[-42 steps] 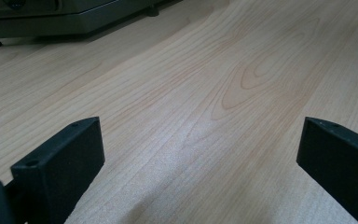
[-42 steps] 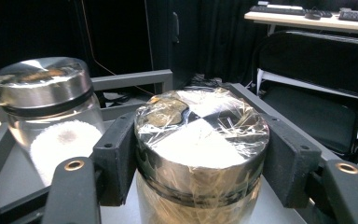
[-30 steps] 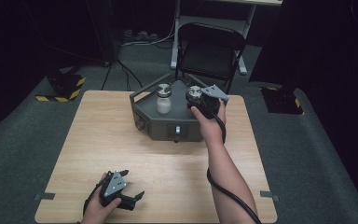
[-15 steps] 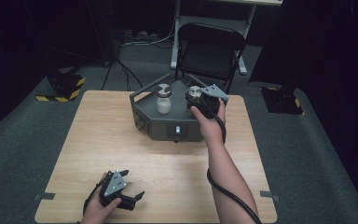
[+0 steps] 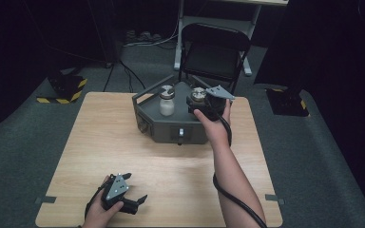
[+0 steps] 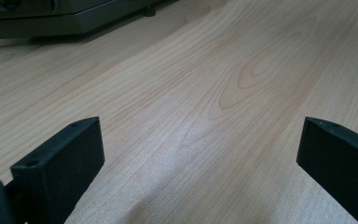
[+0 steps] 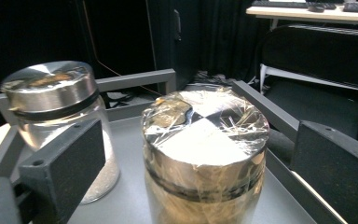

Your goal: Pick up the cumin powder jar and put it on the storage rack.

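Note:
A grey tray (image 5: 171, 128) stands at the table's far middle and holds two glass jars with silver lids. The left jar (image 5: 166, 100) (image 7: 60, 107) has pale contents. Around the right jar (image 5: 198, 94) (image 7: 205, 140), whose lid is wrapped in crinkled film, stands my right gripper (image 5: 200, 102) (image 7: 200, 163). Its jaws have just been opening, and they now stand wide on either side of that jar, clear of its sides. Near the table's front left, my left gripper (image 5: 135, 202) (image 6: 200, 163) rests low over the wood, open with nothing between its fingers.
A black folding chair (image 5: 214, 52) stands behind the table's far edge. The tray's front wall (image 6: 37, 23) lies ahead of the left gripper. Bare wooden tabletop (image 5: 171, 171) spreads between the tray and the front edge. A cable trails from the right gripper along the forearm.
Both hands stay where they were. The jars and the tray have not moved.

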Demonstrator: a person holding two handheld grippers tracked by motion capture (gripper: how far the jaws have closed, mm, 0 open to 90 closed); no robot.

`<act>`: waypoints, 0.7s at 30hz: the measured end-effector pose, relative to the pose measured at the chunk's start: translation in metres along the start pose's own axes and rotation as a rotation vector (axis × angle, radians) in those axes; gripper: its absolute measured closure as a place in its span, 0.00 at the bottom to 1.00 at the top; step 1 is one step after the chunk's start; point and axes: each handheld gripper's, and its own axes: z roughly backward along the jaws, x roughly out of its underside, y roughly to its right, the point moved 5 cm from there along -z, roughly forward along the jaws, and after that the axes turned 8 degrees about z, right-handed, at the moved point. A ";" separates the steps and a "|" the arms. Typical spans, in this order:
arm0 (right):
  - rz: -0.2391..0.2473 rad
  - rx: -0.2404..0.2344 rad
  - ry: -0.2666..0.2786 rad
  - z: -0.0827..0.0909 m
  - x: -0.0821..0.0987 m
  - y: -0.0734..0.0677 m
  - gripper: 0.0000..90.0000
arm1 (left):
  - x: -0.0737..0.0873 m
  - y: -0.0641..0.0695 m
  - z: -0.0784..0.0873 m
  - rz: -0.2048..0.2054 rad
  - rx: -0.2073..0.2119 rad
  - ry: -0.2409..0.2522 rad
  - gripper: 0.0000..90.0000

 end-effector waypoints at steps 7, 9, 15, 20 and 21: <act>-0.009 -0.011 0.015 0.008 0.001 0.000 0.00 | 0.000 0.000 0.000 -0.001 -0.002 -0.002 0.01; -0.013 -0.015 0.018 0.011 0.001 0.000 0.00 | 0.000 0.000 0.000 -0.003 -0.002 -0.002 0.01; -0.013 -0.028 0.034 0.021 0.005 -0.003 0.00 | 0.000 0.000 -0.001 -0.001 0.000 -0.001 0.01; -0.006 -0.034 0.053 0.031 0.008 -0.007 0.00 | 0.000 0.001 -0.001 -0.002 0.001 0.000 0.01; -0.004 -0.034 0.057 0.033 0.008 -0.008 0.00 | 0.000 0.001 -0.001 -0.003 0.001 0.001 0.01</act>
